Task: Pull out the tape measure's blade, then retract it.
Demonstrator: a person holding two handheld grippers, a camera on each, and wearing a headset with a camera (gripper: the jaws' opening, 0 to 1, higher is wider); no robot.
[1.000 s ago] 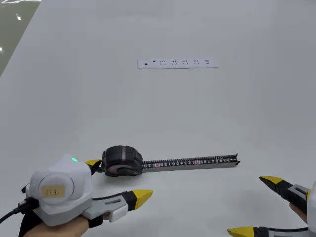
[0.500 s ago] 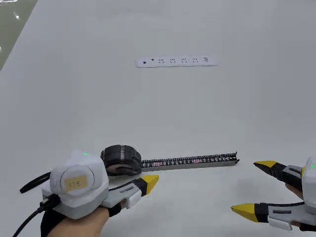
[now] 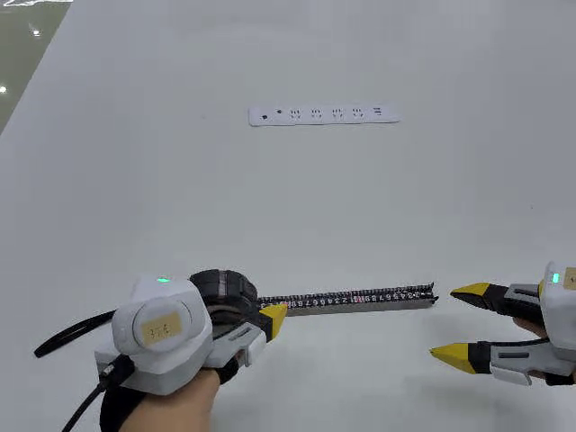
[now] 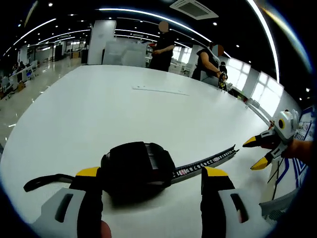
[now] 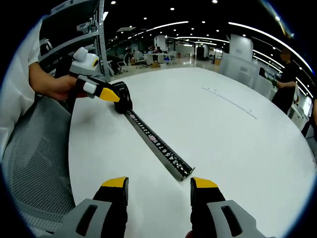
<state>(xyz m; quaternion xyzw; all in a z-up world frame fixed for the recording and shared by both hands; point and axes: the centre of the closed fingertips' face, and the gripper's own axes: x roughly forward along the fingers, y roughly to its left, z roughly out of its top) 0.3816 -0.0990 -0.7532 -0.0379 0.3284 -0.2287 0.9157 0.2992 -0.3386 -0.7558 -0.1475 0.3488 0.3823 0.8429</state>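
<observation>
The tape measure's case (image 3: pixel 222 290) lies on the table (image 3: pixel 288 198) at the near left. Its blade (image 3: pixel 355 297) runs out to the right, flat on the table top. The left gripper (image 4: pixel 151 173) comes at the case from the near side, with one jaw on each side of it. A strap (image 3: pixel 67 333) trails off to the left of the case. The right gripper (image 3: pixel 445 321) is at the near right, just beside the blade's end and not touching it. A power strip (image 3: pixel 322 114) lies far behind, well apart, roughly parallel to the blade.
</observation>
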